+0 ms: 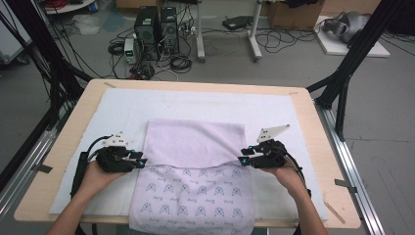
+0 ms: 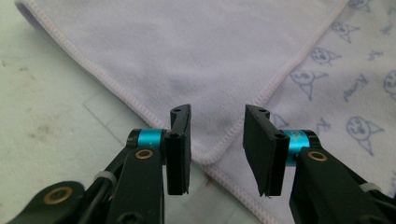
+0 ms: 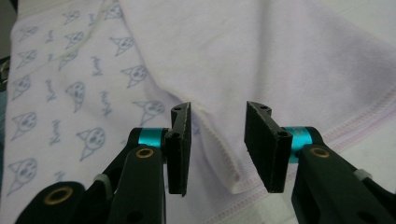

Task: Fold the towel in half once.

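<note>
Folding the lilac towel (image 1: 195,147) looks about half done: its far half lies doubled back over the printed near half, on the white mat (image 1: 117,112). Left gripper (image 1: 139,161) and right gripper (image 1: 243,160) flank the folded corners, jaws spread, pinching nothing. Next fold's left.

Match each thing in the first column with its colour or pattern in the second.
Column one:
1. folded-over half of the cloth
2. near half of the cloth
3. table edge
4. left claw

Column two:
a. black
b. plain lilac
c. light wood
d. printed with small cat faces

Pairs: 1-b, 2-d, 3-c, 4-a
</note>
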